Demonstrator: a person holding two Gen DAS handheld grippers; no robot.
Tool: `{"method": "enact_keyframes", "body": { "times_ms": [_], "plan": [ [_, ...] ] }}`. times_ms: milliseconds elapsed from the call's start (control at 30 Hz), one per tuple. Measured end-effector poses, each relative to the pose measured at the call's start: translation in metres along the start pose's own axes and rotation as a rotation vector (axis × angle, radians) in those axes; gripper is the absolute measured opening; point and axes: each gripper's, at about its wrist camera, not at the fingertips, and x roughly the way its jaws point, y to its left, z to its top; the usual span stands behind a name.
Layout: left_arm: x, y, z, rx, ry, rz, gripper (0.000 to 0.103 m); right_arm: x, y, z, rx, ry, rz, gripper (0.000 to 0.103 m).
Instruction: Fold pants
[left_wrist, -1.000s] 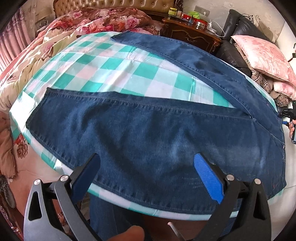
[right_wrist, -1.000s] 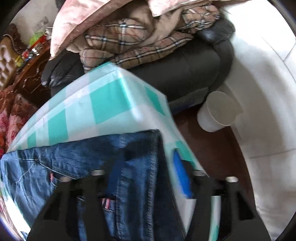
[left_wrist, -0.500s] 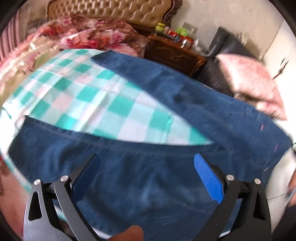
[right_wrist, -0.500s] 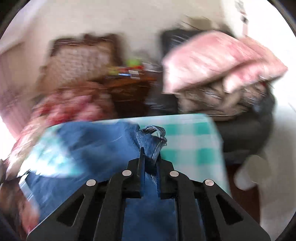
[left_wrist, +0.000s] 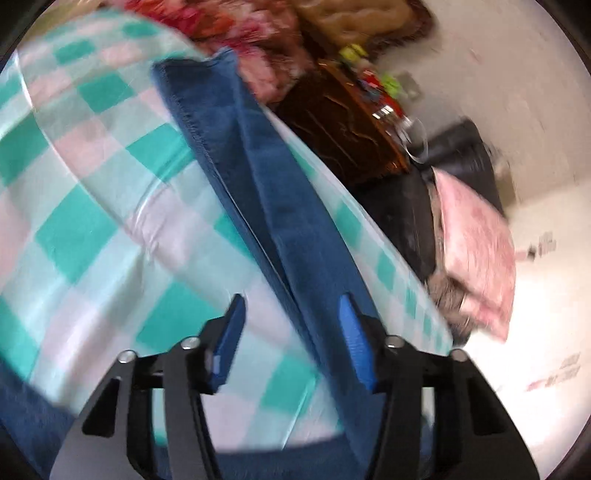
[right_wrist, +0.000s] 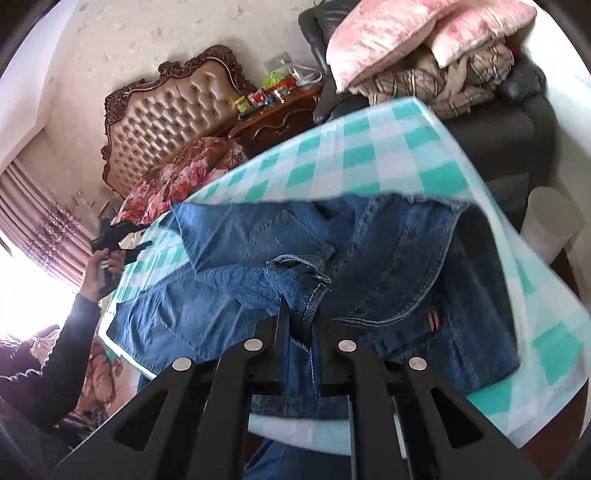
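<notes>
While my right gripper (right_wrist: 297, 321) clamps the jeans (right_wrist: 388, 266) waistband at lower centre, I carry it across level. My left gripper (left_wrist: 291, 343) stays parted, holding nothing.

In the left wrist view everything is smearing with blur: the nightstand (left_wrist: 343, 136) and the small items on it are not readable. The jeans (left_wrist: 266, 206) are running out of sight behind the left gripper (left_wrist: 291, 332). In the right wrist view, denim is hiding the fingertips of the right gripper (right_wrist: 299, 321).
</notes>
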Motion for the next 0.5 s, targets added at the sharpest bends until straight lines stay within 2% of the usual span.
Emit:
{"method": "enact_keyframes", "body": {
  "times_ms": [167, 233, 500],
  "plan": [
    [0.029, 0.006, 0.042, -0.038, -0.008, -0.002, 0.042, -0.006, -0.009, 0.015, -0.006, -0.013, -0.031, 0.011],
    [0.044, 0.005, 0.056, -0.044, -0.002, 0.021, 0.036, -0.006, -0.012, 0.017, -0.009, -0.012, -0.041, 0.011],
    [0.081, 0.018, 0.106, -0.085, 0.001, 0.109, 0.030, -0.003, -0.019, 0.027, 0.015, -0.009, -0.062, 0.011]
  ]
}}
